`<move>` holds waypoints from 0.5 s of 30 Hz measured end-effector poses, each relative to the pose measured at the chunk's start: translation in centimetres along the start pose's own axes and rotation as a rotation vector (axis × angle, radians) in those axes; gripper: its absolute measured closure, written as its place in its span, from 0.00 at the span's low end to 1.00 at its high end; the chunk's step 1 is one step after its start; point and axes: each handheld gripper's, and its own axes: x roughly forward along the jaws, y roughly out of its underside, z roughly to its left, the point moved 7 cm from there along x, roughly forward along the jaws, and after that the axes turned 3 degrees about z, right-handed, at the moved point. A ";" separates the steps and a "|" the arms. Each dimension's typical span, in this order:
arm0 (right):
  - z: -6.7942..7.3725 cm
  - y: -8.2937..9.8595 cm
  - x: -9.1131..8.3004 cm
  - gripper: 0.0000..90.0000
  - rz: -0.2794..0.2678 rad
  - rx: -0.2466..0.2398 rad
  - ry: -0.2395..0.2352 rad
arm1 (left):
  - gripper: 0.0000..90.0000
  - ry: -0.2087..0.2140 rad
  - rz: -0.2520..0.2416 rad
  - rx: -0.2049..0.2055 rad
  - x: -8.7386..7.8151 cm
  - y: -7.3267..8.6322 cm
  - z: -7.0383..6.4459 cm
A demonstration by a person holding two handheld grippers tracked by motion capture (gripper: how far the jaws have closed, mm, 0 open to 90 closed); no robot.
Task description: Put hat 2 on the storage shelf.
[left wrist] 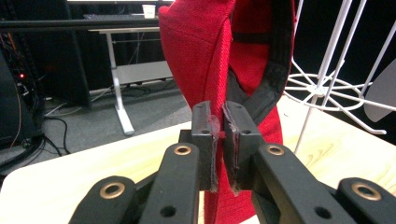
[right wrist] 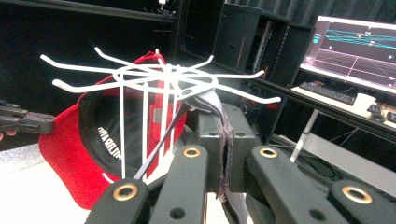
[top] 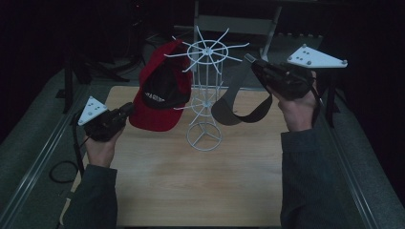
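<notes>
I hold the red cap (top: 160, 90), hung on the white wire rack (top: 204, 95), by its brim in my clenched left gripper (left wrist: 219, 140); my right gripper (right wrist: 224, 140) clamps the grey visor (top: 234, 102) beside the rack

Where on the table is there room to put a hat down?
The near half of the wooden table, between the two sleeves and in front of the white wire rack, is bare. It is crowded farther back: the left claw pinches the red cap beside the rack, and the right claw holds the grey cap.
</notes>
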 end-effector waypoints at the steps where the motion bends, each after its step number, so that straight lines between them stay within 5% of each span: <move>1: 0.0 0.1 0.3 0.98 0.008 0.002 -0.001 | 0.94 0.001 0.000 0.005 0.0 0.0 -0.1; 15: 0.5 0.9 2.4 0.98 0.050 0.003 -0.015 | 0.94 0.005 -0.003 0.009 0.2 -0.1 -0.4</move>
